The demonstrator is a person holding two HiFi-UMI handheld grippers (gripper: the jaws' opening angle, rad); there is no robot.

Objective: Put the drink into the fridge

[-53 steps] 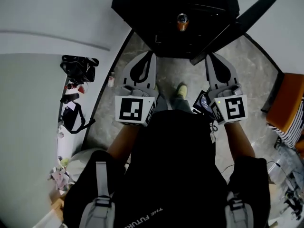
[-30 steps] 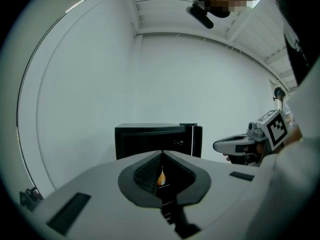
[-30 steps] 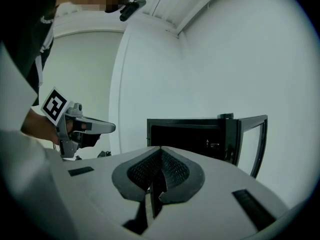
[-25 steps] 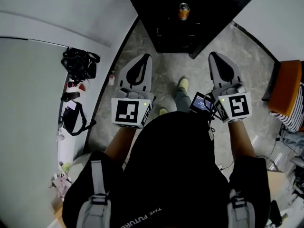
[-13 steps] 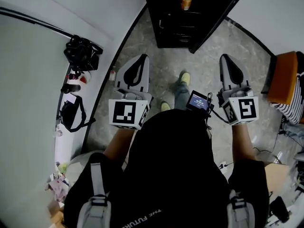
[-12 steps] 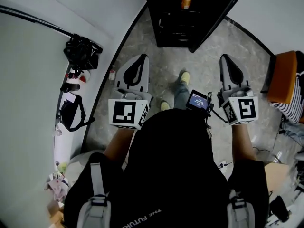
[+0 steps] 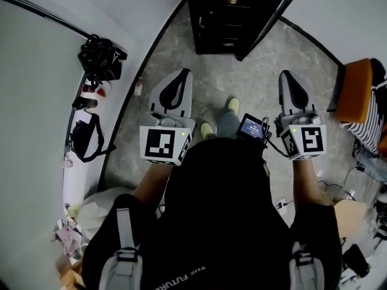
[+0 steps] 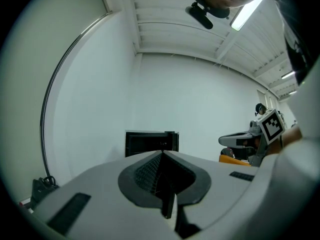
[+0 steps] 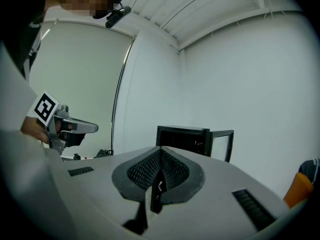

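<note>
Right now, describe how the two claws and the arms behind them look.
The left claw and right claw are pale grey tapered shells with black textured pads. Each carries a white cube with black square markers. A small screen with a black cable sits beside the right one. The person wears a black short-sleeved top.

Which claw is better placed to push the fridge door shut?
Probably the right. The open door swings out on the right of the fridge, ahead of the right claw; the left claw would have to cross over. Both are shut and empty.
</note>
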